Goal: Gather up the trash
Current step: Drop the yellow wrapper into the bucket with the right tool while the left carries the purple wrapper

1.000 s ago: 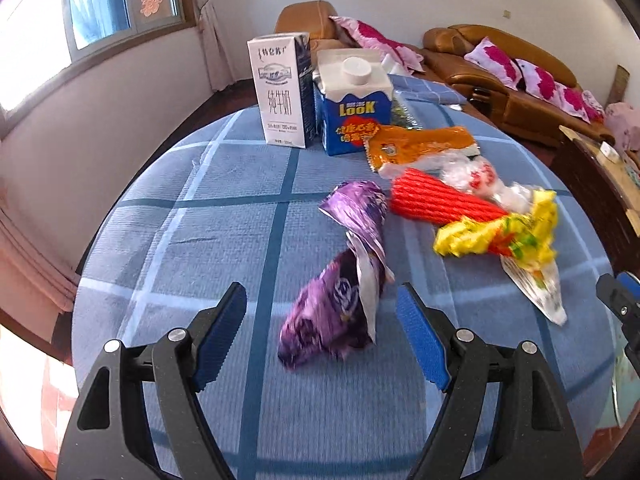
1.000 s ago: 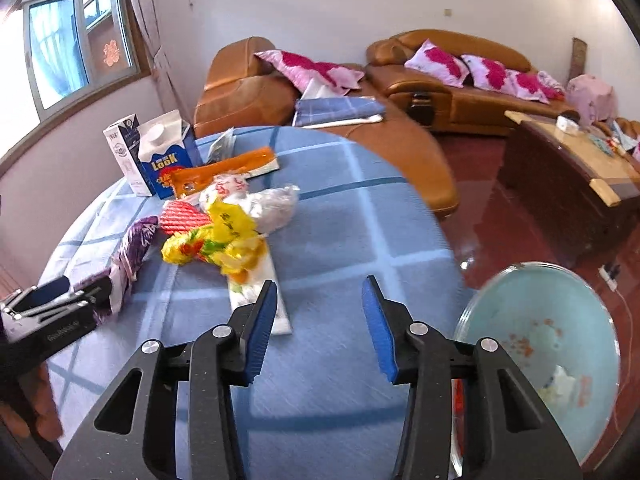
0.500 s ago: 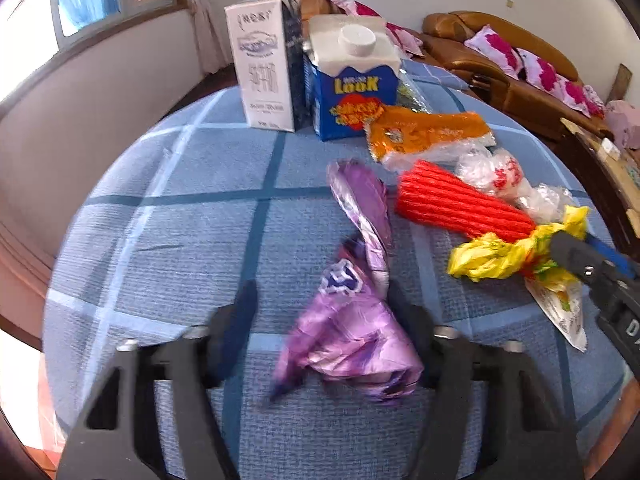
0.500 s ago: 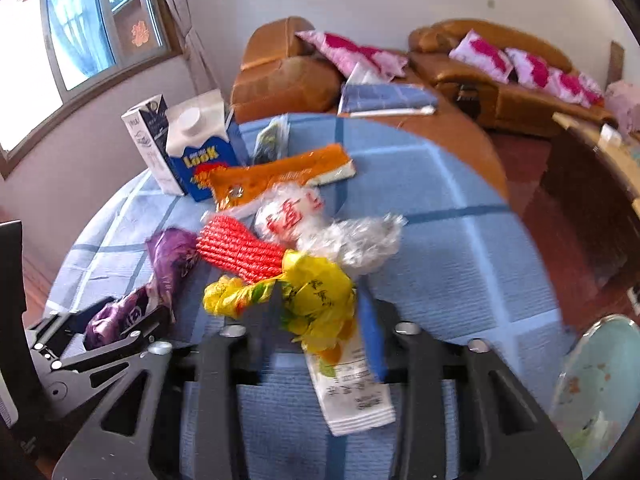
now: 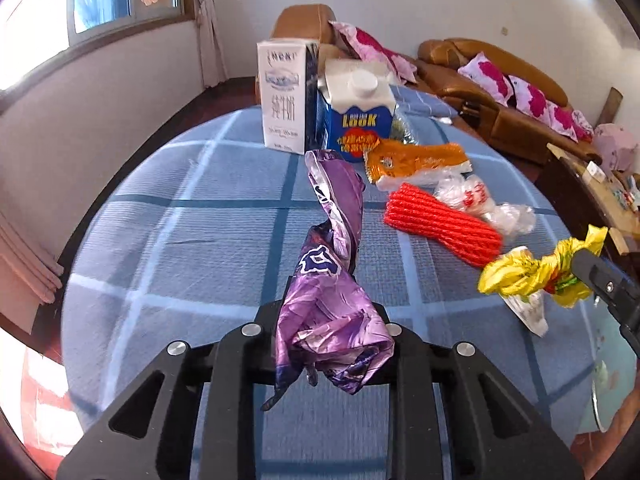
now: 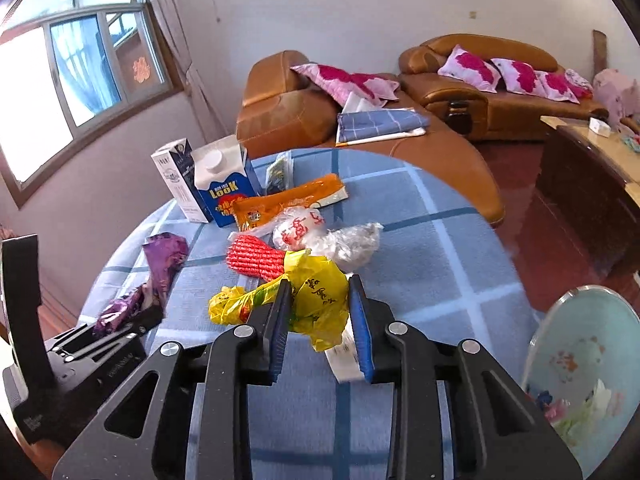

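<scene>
The left gripper [image 5: 334, 320] is pinched tight on the purple wrapper [image 5: 334, 280], whose crumpled lower end fills the space between the fingers and whose twisted tail reaches toward 12 o'clock over the blue checked tablecloth [image 5: 180, 240]. The right gripper [image 6: 320, 316] has the yellow plastic bag [image 6: 316, 300] between its blue pads, jaws closing, pads touching the bag's sides; a white paper strip [image 6: 340, 356] hangs beneath it.

A second ago both grippers stood spread wide, the wrapper lying flat between the left fingers and the yellow bag well ahead of the right one at 11 o'clock; now each has its piece in its grip.

From the right gripper, the red mesh sleeve [image 6: 256, 258] lies at 11 o'clock, the clear bag with red print [image 6: 304, 230] at 12. The purple wrapper hides the left pads. A pale patterned bowl [image 6: 580, 364] at 3 o'clock is cut by the frame edge
</scene>
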The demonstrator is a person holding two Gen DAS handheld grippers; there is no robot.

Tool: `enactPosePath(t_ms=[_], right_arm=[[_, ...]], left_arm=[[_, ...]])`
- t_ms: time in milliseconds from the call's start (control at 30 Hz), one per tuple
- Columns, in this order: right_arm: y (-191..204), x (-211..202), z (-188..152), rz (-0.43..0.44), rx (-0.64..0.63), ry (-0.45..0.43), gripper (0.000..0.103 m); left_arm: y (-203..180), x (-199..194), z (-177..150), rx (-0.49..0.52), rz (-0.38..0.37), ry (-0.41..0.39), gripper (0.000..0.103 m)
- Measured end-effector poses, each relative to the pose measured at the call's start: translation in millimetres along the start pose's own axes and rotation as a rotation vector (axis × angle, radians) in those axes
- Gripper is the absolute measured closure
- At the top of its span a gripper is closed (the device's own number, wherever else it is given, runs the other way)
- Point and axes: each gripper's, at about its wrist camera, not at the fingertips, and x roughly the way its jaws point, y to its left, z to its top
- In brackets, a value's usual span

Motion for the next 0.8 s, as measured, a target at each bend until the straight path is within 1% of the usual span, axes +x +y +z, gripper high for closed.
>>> enactPosePath(t_ms=[133, 367, 533, 800], right_arm=[[-10.4, -21.4, -11.8, -0.022, 0.02, -0.014, 0.074], [-30.2, -54.7, -27.8, -0.058, 0.048, -0.049, 0.074], [-49.2, -73.8, -36.4, -0.084, 0.086, -0.071, 0.074], [-74.6, -100.3, -50.8, -0.129, 0.12, -0.103, 0.074]], left_arm=[[0.1, -17.8, -11.5, 0.009, 0.003, -0.008, 0.08], [-16.7, -37.3, -32.3, 0.04, -0.01, -0.002, 0.08], [-38.1, -47.6, -44.5, 0.076, -0.035, 0.003, 0.08], [-74.1, -69.3, -58.4, 0.152, -0.057, -0.024, 0.08]])
